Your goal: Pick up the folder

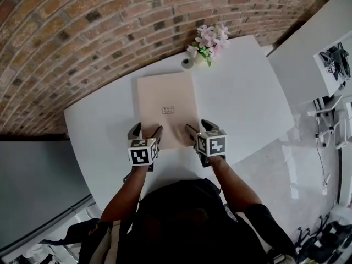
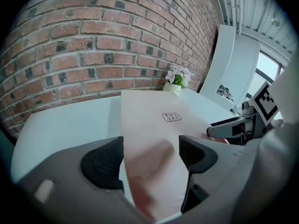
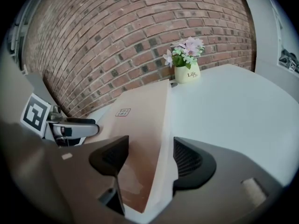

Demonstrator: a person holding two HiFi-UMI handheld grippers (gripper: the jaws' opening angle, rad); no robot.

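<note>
Now, nearest the person, the left gripper (image 1: 146, 133) is hovering wide open over the folder's 7 o'clock corner. The right gripper (image 1: 199, 130), equally wide, is hovering over its 5 o'clock corner, and neither is pressing on anything. The folder (image 1: 168, 100) is lying flat on the white table (image 1: 99, 131), stretching toward 12 o'clock. Since the pads are standing side by side, a clean lift is probably calling for one pad slipping under the near edge, both sides closing evenly. The flower pot (image 1: 208, 45) is sitting apart at 1 o'clock.
</note>
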